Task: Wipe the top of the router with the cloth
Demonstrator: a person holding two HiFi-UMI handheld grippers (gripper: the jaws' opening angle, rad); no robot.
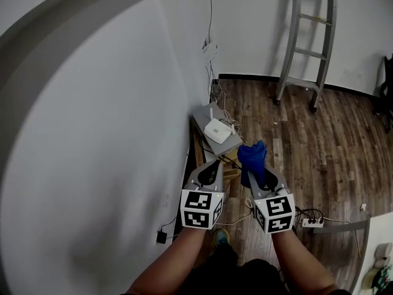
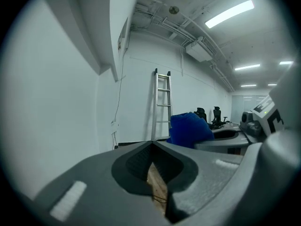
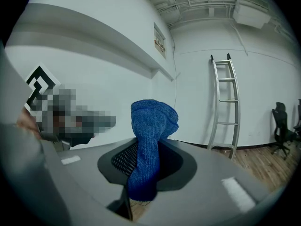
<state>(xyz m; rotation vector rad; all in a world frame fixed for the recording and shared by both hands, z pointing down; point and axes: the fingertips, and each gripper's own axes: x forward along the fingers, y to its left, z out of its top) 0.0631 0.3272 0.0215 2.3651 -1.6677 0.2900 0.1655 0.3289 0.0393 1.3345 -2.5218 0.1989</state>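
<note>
right gripper (image 1: 260, 172): jaws pinch blue cloth (image 1: 252, 157), held up ready for wiping | left gripper (image 1: 214, 166): jaws pressed together, empty, out of the way | router (image 1: 217, 130): 11 o'clock from cloth, not touched yet

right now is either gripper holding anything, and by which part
Right gripper pinches the blue cloth near its middle; left gripper is shut, empty.

Hides the near edge of the counter (image 1: 230, 142) behind the left gripper (image 1: 214, 166) and cloth (image 1: 252, 156). Buries the cloth's lower end between the right gripper's (image 1: 263, 176) jaws. Cuts the ladder (image 1: 310, 53) at the top edge. Cables (image 1: 216, 94) past the far corner: too small to tell apart.
</note>
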